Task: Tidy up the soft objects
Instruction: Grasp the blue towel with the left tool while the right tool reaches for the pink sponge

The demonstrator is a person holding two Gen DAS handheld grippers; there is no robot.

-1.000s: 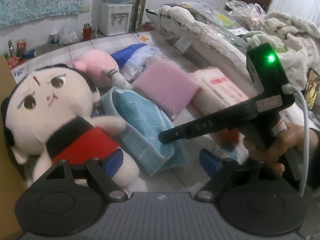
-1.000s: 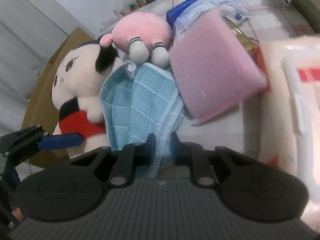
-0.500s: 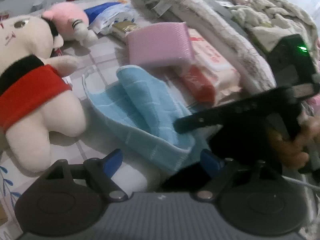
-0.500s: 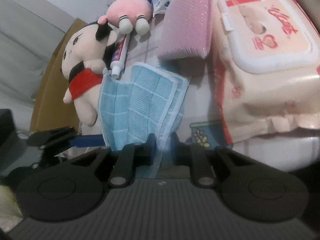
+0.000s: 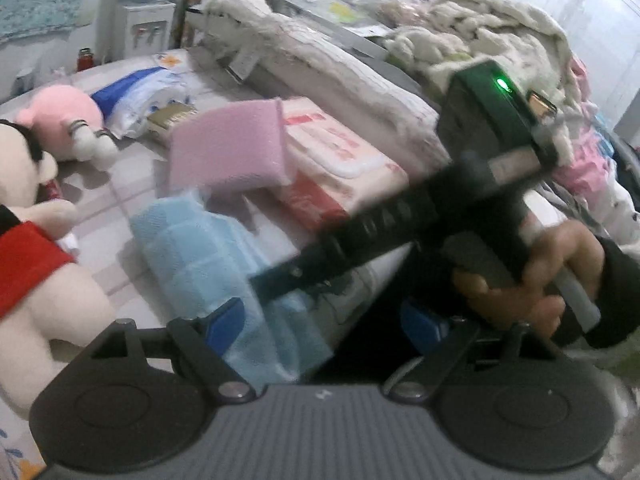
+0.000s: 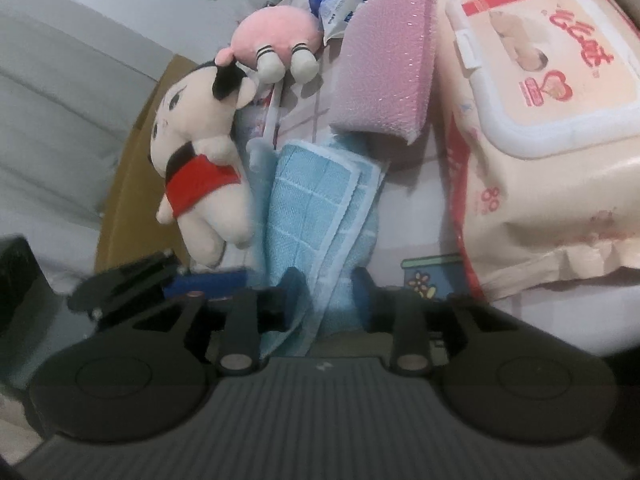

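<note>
Loosened since 0.5 s ago, my right gripper (image 6: 326,294) barely pinches the blue cloth (image 6: 316,204) beside the doll (image 6: 200,172); left gripper (image 5: 320,320) gapes empty: slack folds risk slipping free.

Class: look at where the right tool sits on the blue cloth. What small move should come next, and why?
Probably lift the blue cloth slightly. The right tool pinches its near edge, yet its far end lies under the pink sponge. The left tool is open.
</note>
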